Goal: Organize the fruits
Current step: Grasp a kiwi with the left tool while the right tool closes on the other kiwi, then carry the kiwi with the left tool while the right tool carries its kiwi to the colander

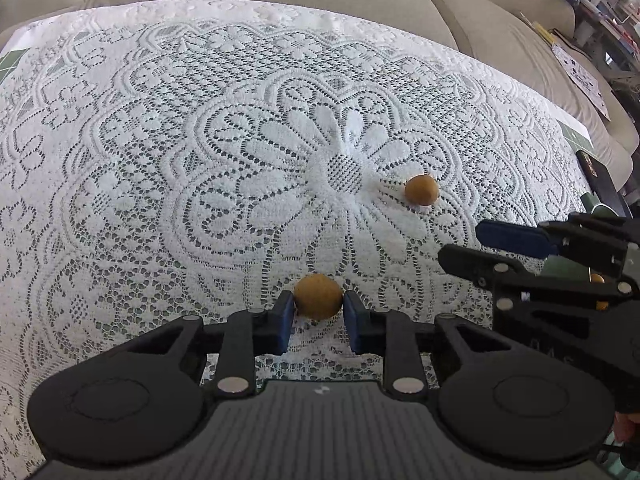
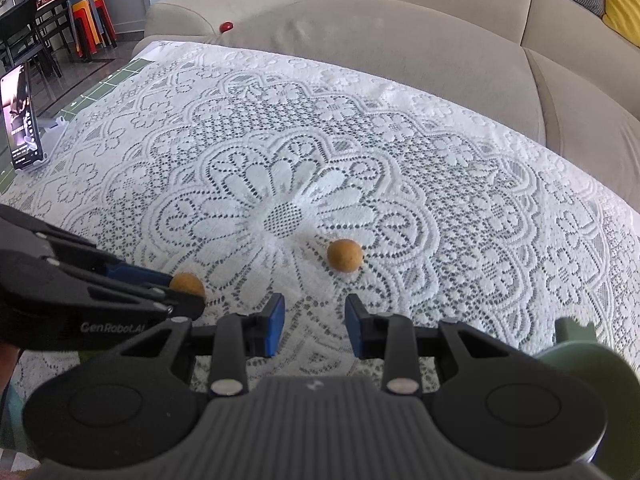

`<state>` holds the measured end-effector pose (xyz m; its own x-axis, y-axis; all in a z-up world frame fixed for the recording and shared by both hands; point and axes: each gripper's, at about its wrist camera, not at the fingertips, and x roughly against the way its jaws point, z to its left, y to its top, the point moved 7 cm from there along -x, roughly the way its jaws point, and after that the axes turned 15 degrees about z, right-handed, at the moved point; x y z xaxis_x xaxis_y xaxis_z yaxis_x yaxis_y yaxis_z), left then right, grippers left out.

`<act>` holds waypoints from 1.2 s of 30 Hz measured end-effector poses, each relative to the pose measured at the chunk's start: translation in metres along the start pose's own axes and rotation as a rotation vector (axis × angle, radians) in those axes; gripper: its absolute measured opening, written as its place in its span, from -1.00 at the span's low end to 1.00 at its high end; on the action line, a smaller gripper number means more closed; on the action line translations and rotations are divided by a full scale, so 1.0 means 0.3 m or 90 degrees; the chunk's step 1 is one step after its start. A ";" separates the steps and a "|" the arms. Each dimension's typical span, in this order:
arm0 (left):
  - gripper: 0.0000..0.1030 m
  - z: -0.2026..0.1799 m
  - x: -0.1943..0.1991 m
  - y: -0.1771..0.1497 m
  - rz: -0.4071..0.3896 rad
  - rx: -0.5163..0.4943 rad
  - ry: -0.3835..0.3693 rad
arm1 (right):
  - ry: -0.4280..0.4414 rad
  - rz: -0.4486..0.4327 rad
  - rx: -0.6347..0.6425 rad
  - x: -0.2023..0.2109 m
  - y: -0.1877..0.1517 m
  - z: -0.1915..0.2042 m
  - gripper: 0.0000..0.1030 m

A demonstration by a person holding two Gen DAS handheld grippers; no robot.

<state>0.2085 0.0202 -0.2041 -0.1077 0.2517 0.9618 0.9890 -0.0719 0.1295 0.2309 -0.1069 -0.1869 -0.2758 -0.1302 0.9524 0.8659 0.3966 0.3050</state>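
A small round tan fruit (image 1: 318, 294) lies on the white lace tablecloth (image 1: 160, 160), and my left gripper (image 1: 319, 305) is shut on it, with both blue pads pressed to its sides. The right wrist view shows the same fruit (image 2: 187, 283) at the tip of the left gripper (image 2: 185, 293). A second tan fruit (image 1: 421, 189) (image 2: 345, 255) lies free near the cloth's central flower. My right gripper (image 2: 315, 320) hovers just short of it, open with only cloth between its pads. From the left wrist, the right gripper (image 1: 460, 243) comes in from the right.
A green dish (image 2: 576, 344) sits at the near right, partly hidden by the right gripper. A phone on a stand (image 2: 22, 120) is at the table's left edge. A beige sofa (image 2: 400, 40) runs behind the table, with a small red object (image 2: 226, 27) on it.
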 end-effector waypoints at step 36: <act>-0.43 0.031 0.080 0.074 -0.028 0.028 0.009 | -0.030 0.024 -0.006 -0.108 0.137 -0.052 -0.66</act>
<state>0.2287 0.0336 -0.1804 -0.1524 0.2398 0.9588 0.9867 -0.0181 0.1614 0.2819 -0.1007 -0.2053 -0.2620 -0.0731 0.9623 0.8800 0.3913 0.2693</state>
